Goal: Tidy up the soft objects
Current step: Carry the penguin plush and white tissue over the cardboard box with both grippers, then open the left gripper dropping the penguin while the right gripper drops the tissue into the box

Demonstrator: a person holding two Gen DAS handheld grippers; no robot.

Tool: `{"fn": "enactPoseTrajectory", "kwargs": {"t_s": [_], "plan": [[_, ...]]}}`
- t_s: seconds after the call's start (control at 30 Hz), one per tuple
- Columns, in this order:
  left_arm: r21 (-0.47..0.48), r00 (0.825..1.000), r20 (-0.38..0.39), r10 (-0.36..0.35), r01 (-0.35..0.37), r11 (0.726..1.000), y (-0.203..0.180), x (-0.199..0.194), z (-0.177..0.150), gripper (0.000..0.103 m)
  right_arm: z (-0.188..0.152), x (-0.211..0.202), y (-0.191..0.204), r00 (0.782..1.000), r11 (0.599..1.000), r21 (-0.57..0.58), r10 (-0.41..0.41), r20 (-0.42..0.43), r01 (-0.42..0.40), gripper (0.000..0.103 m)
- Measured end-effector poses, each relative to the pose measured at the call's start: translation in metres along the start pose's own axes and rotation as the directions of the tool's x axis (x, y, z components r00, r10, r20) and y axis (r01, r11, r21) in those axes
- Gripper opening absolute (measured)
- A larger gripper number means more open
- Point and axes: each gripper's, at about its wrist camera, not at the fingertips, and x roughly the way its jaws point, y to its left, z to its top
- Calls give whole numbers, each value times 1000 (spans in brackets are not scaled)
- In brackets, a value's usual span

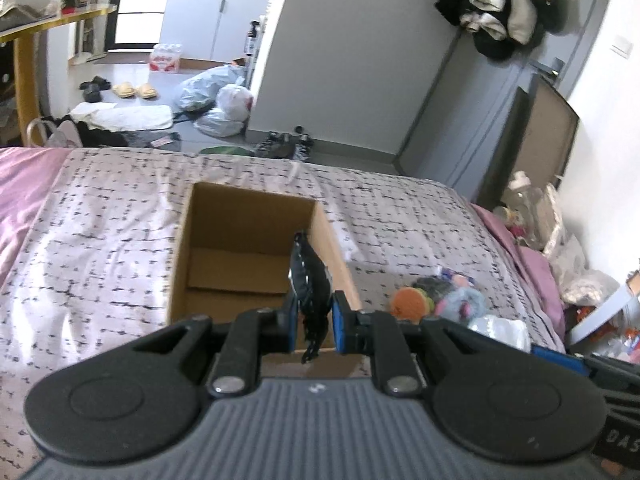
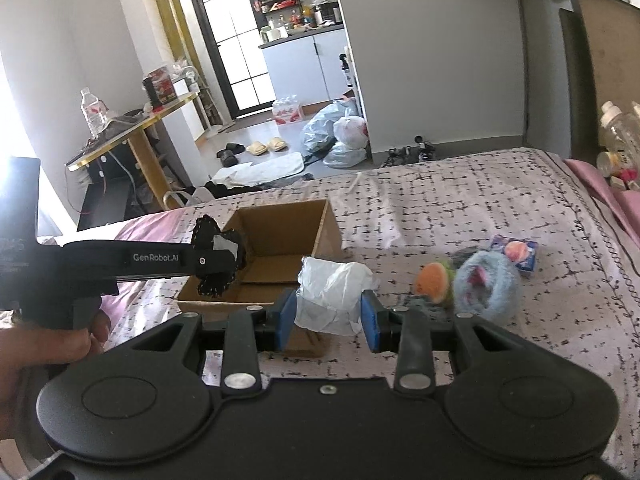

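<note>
An open cardboard box (image 1: 240,264) sits on the patterned bedspread; it also shows in the right wrist view (image 2: 280,240). My left gripper (image 1: 314,320) is shut on a black frilly fabric piece (image 1: 310,280) and holds it over the box's near right corner; the piece shows too in the right wrist view (image 2: 216,256). My right gripper (image 2: 328,316) holds a crumpled white plastic wrap (image 2: 334,292) between its blue pads, just right of the box. An orange plush (image 2: 432,282), a fluffy blue ring (image 2: 488,284) and a small printed packet (image 2: 516,254) lie on the bed to the right.
The bed's far edge drops to a floor with shoes, slippers and plastic bags (image 2: 340,132). A gold-edged table (image 2: 132,132) with a water bottle stands at the left. Bottles and clutter (image 1: 532,208) crowd the bed's right side.
</note>
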Motion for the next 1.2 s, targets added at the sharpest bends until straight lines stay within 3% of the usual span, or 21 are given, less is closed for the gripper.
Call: {"fn": "enactPoseTrajectory", "kwargs": {"t_s": [0.43,0.7,0.97,1.2], "plan": [[22,996,-29,89,-89,996,30,22,17,16,15,31,14,996,997,32,72,-47,-71,35],[51,988,-97,124,-119,992,37,42,20,16,32,55,16,991,995,19,100,-85,-99,35],[141,962,-206,179,-152,978,33,68,17,16,44,79,15,984,991,19,131,-117,-129,35],[163,942,-271,197,-157,974,34,85,19,16,50,93,9,982,991,21,133,-133,-131,35]]}}
